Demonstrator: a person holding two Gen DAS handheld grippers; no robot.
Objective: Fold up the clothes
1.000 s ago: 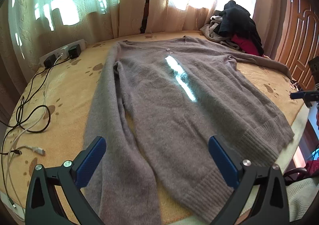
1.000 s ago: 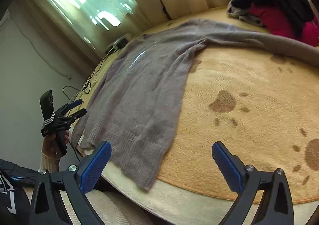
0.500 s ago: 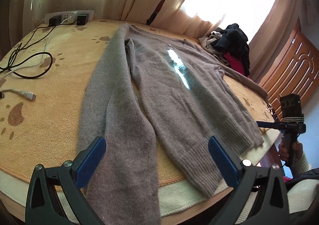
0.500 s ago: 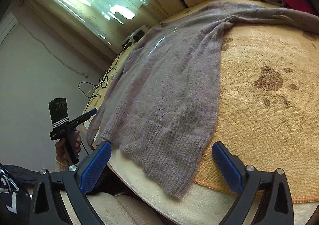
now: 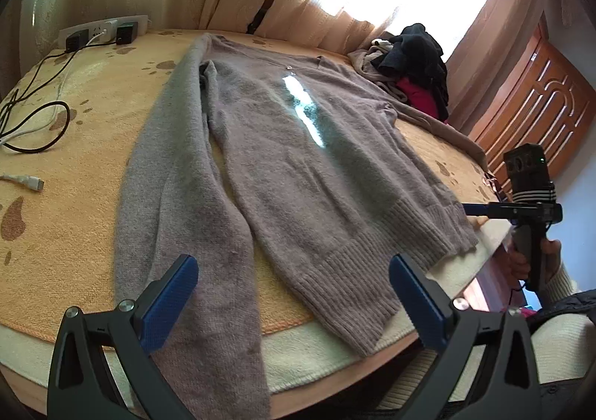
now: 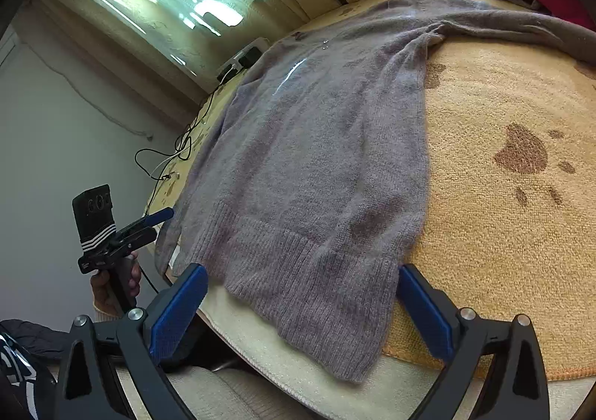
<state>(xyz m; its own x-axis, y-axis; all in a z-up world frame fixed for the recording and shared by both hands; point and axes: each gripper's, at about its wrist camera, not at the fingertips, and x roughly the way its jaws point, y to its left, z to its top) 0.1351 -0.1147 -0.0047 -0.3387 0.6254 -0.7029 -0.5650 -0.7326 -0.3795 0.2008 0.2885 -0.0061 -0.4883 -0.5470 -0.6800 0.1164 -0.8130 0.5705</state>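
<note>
Both sets of fingers are spread wide and hold nothing. The left gripper [image 5: 292, 293] hovers over the near sleeve, the right gripper [image 6: 300, 304] over the ribbed hem corner. The grey sweater [image 5: 298, 144] lies flat on the bed [image 5: 74, 159], hem hanging over the edge. Best pinch hem and sleeve together, both layers.

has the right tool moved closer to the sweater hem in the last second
Yes. The right tool has closed in on the grey knitted sweater's ribbed hem, which now lies between its open fingers.
</note>
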